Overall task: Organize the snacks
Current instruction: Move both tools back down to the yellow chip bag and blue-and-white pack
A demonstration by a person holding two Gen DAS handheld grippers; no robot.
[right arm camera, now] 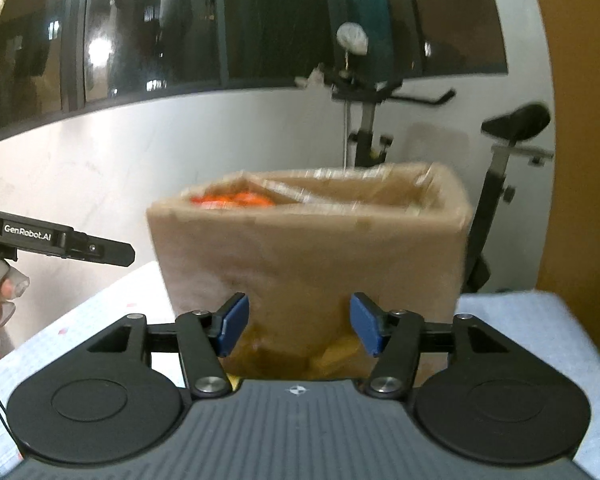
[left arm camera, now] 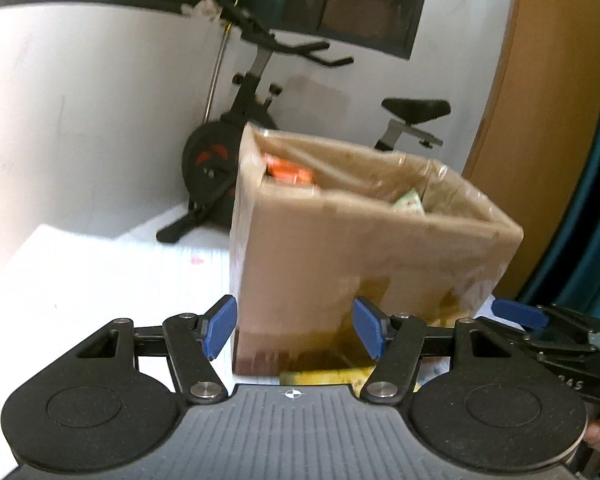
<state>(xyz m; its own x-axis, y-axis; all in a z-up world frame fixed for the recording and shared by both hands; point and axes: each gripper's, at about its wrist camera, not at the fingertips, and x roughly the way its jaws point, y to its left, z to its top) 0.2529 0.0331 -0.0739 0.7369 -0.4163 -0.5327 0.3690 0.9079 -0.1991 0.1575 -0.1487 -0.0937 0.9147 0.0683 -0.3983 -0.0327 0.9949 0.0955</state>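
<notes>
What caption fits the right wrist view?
Open gripper faces a cardboard box holding orange snack packets, exercise bike behind.

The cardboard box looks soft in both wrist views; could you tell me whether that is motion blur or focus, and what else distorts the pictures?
Left wrist view: the cardboard box is smeared while the left hand-held gripper stays sharp, which suggests motion blur; the fisheye bends the wall edge. Right wrist view: same smear on the box, right hand-held gripper crisp, and bright reflections glare in the dark window.

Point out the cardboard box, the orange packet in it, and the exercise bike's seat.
cardboard box (right arm camera: 308, 256), right wrist view, front wall.
orange packet (left arm camera: 290, 172), left wrist view, its top showing inside the box.
exercise bike seat (left arm camera: 416, 109), left wrist view, middle of the saddle.
</notes>
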